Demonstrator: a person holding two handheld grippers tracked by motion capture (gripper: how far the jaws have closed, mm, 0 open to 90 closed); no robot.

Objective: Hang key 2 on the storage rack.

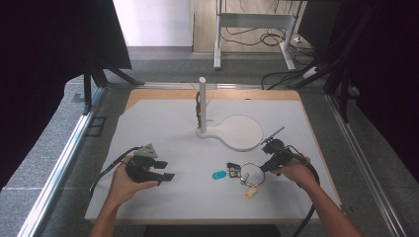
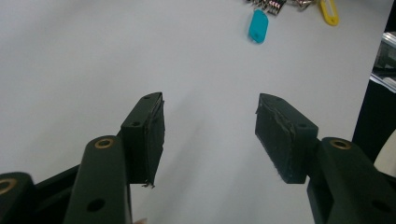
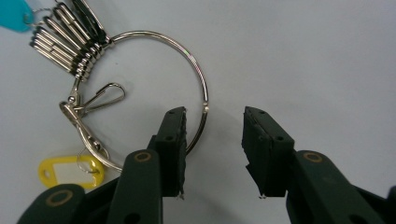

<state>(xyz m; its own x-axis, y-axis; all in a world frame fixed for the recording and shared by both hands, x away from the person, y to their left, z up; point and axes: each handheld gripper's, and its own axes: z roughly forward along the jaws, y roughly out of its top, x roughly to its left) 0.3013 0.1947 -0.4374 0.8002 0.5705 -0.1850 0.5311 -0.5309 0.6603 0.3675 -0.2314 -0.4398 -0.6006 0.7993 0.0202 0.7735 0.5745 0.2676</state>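
Note:
A large metal key ring (image 1: 250, 164) (image 3: 196, 60) lies flat on the white mat. It carries a bunch of keys (image 1: 232, 170) (image 3: 65, 44), a blue tag (image 1: 218, 175) (image 2: 258, 26) (image 3: 11, 16) and a yellow tag (image 1: 250, 192) (image 3: 65, 170). My right gripper (image 1: 263, 170) (image 3: 214, 126) is low over the ring's right side. Its jaws straddle the wire, which runs close to the left pad (image 3: 175, 140) without being pinched. My left gripper (image 1: 167, 170) (image 2: 210, 121) rests on the mat to the left, open and with nothing between its pads, pointing toward the blue tag.
A white stand with an upright post (image 1: 202, 103) and a round flat base (image 1: 242, 132) sits behind the keys at mid-table. The white mat (image 1: 163, 123) covers a wooden tabletop with metal rails (image 1: 69, 148) along both sides.

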